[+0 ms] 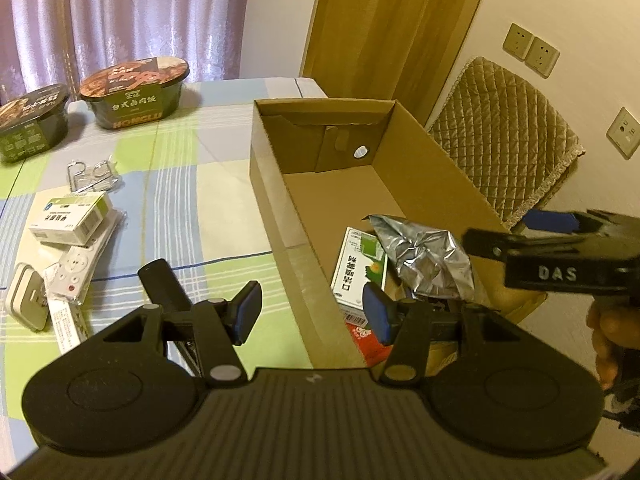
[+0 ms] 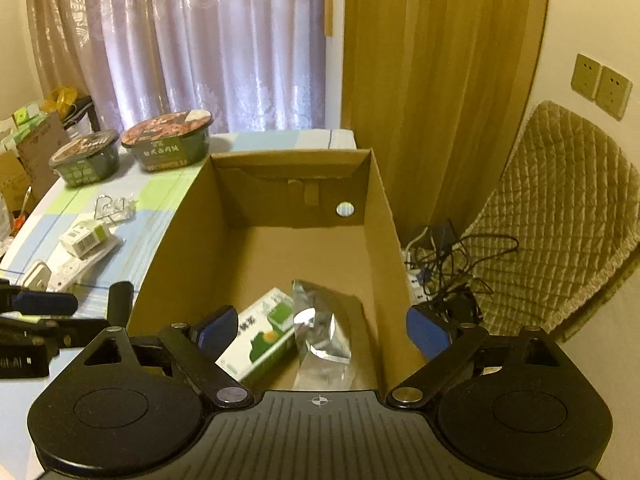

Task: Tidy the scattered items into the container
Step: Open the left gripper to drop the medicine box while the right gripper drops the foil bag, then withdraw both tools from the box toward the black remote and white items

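My cardboard box (image 2: 192,248) sits open on the checked tablecloth (image 1: 180,184), and inside it, just ahead of my right tongs (image 2: 320,334), lie a green-and-white carton (image 2: 266,330) and a crumpled foil pouch (image 2: 320,332), touching. Those tongs hang wide open over the near rim, holding nothing. My left tongs (image 1: 314,314) straddle the box's left wall, also gaping and empty. Left of them on the cloth wait a small white medicine box (image 1: 72,216) resting on a wrapped remote (image 1: 76,270), a white charger (image 1: 26,296), wire clips (image 1: 94,174), and two noodle bowls (image 1: 136,92) farther back. The far half of the box floor is bare.
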Demonstrator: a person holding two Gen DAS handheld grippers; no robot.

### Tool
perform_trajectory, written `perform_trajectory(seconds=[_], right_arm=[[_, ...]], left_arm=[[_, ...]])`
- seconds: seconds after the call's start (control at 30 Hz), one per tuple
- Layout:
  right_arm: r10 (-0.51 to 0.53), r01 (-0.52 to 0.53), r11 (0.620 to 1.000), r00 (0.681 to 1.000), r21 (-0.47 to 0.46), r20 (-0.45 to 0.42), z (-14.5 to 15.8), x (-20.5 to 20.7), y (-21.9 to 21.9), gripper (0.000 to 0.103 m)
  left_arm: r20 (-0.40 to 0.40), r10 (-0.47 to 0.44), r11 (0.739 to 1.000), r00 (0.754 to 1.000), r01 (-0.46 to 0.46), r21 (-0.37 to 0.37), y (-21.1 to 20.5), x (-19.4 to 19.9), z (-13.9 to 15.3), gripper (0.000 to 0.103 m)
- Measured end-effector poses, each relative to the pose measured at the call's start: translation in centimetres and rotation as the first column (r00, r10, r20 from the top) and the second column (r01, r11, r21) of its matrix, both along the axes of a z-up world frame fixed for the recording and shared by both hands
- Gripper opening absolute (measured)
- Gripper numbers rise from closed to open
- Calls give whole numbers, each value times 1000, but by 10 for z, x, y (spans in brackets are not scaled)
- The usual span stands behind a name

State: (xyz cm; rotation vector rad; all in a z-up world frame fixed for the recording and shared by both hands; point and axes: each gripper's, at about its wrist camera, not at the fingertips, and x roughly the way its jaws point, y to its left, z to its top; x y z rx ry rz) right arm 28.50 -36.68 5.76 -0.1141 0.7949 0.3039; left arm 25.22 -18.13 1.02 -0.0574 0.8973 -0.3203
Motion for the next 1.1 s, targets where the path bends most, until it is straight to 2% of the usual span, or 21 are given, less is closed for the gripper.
perform_trajectory(seconds=[0.23, 0.43, 0.67, 1.1], right_arm=[[-2, 3, 1000, 1000, 21, -12, 6, -28, 1, 96], [42, -42, 998, 999, 44, 6, 18, -55, 24, 96], [147, -147, 988, 989, 52, 13, 27, -88, 68, 96], [276, -276, 961, 961, 27, -1, 23, -115, 147, 96]], left_arm=[[1, 17, 1000, 1000, -17, 2, 14, -16, 3, 51], [-9, 52, 999, 999, -52, 12, 38, -37, 0, 52], [-46, 133, 991, 990, -132, 35, 89, -65, -11, 53], [-51, 276, 961, 960, -274, 50, 181, -105, -16, 54]])
